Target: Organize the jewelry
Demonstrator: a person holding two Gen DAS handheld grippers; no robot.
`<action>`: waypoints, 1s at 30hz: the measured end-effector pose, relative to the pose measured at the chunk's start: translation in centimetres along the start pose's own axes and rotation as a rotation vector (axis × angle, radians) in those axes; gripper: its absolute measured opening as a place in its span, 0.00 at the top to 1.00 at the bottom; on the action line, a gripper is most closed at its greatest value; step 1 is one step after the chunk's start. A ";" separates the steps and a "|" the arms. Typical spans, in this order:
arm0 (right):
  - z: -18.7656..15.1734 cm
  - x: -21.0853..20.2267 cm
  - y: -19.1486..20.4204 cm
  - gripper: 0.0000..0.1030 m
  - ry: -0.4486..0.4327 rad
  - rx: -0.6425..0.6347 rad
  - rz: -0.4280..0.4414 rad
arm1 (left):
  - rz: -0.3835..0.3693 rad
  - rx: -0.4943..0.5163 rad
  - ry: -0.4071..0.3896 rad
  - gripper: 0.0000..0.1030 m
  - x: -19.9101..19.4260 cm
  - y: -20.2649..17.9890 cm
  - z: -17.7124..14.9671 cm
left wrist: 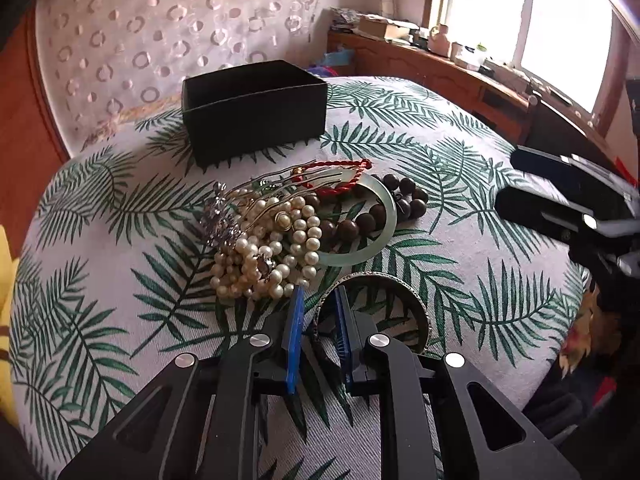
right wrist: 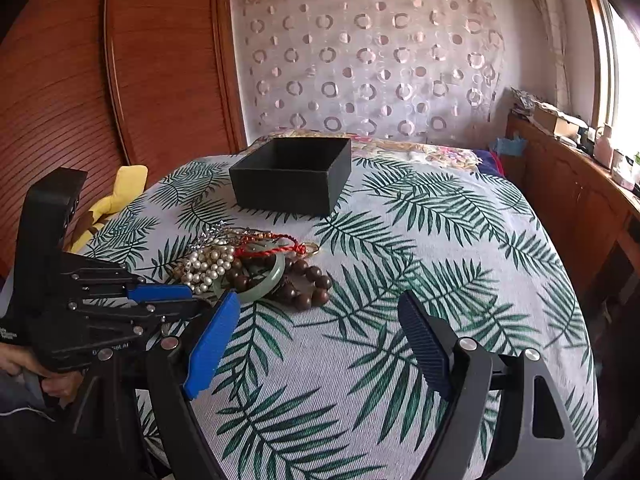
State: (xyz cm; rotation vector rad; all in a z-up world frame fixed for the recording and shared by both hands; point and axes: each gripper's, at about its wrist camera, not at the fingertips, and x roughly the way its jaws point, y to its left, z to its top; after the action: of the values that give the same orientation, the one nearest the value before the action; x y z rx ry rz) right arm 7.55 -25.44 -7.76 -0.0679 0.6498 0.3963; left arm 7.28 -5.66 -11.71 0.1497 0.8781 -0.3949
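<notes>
With the left tongs (left wrist: 318,304) clamped on the near rim of the silver bangle (left wrist: 384,308), low centre of the left view, lift straight up before swinging so it doesn't drag the pearls (left wrist: 264,248) just left of it. Target looks like the open black box (left wrist: 254,114), upper centre, well apart from the pile. Right tongs (right wrist: 320,340) stand wide apart, empty, over bare cloth. Surface (right wrist: 440,240) wears a fern-print cloth; circle-pattern curtain behind, wood panelling upper left, bright window upper right.
</notes>
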 end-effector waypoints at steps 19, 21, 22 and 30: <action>4.1 7.5 -0.5 0.67 0.144 -0.036 0.139 | -0.024 -0.061 -0.075 0.97 -2.2 1.8 -0.8; 4.6 8.3 -0.4 0.67 0.160 -0.029 0.144 | -0.024 -0.069 -0.078 0.97 -2.2 2.0 -0.8; 4.8 8.8 -0.3 0.67 0.170 -0.025 0.148 | -0.023 -0.071 -0.079 0.97 -2.2 2.1 -0.9; 5.1 10.7 -0.4 0.67 0.235 0.011 0.162 | -0.024 -0.090 -0.082 0.96 -2.2 2.5 -1.1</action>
State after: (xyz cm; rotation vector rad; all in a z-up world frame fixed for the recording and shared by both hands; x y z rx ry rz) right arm 18.36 -21.22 -10.16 -0.0519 0.8928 0.5462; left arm 6.19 -2.43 -10.80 0.0400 0.8159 -0.3803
